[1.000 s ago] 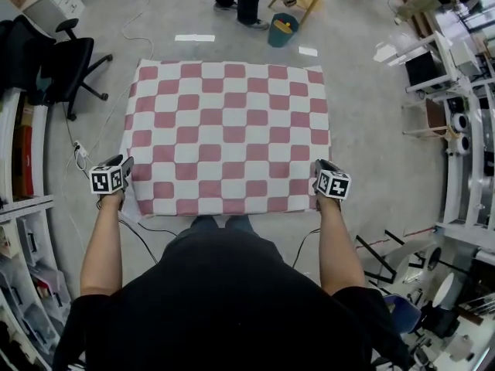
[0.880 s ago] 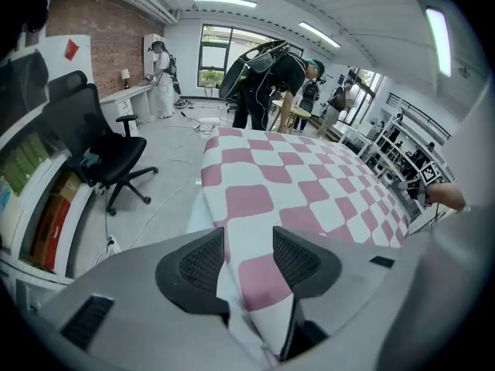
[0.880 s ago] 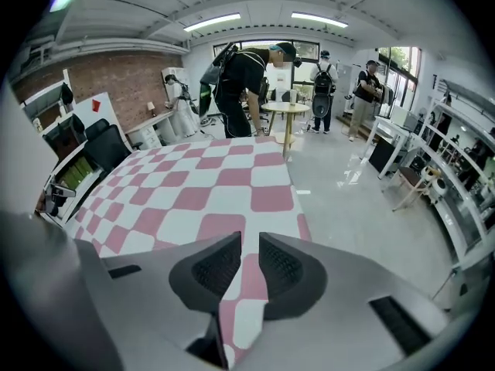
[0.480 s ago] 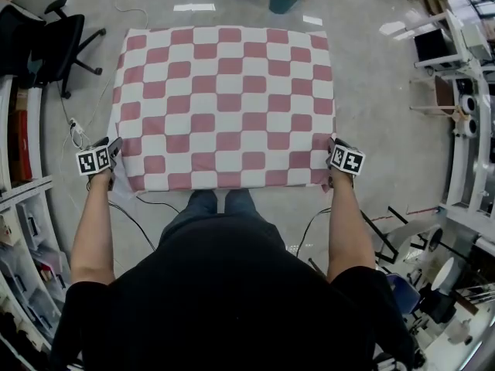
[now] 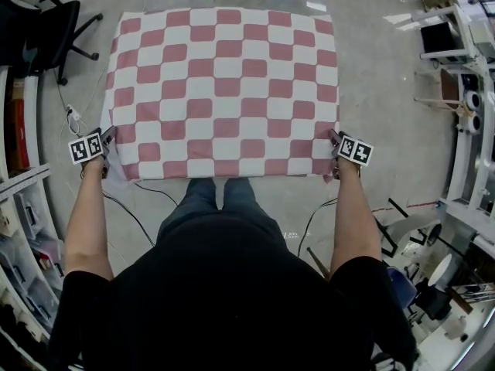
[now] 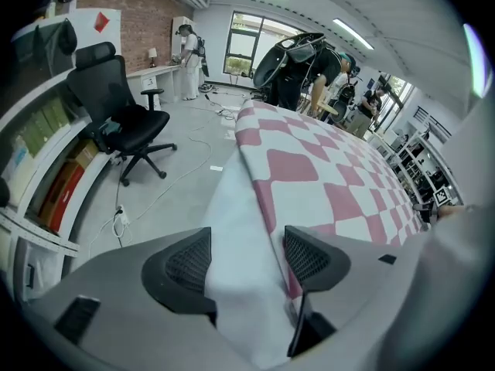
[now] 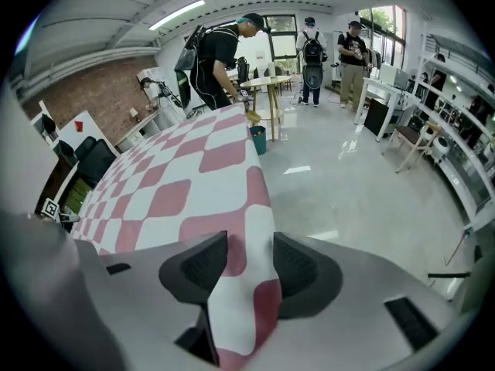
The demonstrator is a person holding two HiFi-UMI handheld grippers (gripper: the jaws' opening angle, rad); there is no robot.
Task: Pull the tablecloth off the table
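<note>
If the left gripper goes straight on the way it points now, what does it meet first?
Probably the tablecloth: its hanging corner lies between the jaws of the left gripper, which have just been opening.

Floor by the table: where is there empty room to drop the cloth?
The widest bare floor lies right of the tablecloth, up to the white racks. Left of the cloth it is tighter: cables lie there, between the office chair and the shelves. The person's legs fill the near side.
</note>
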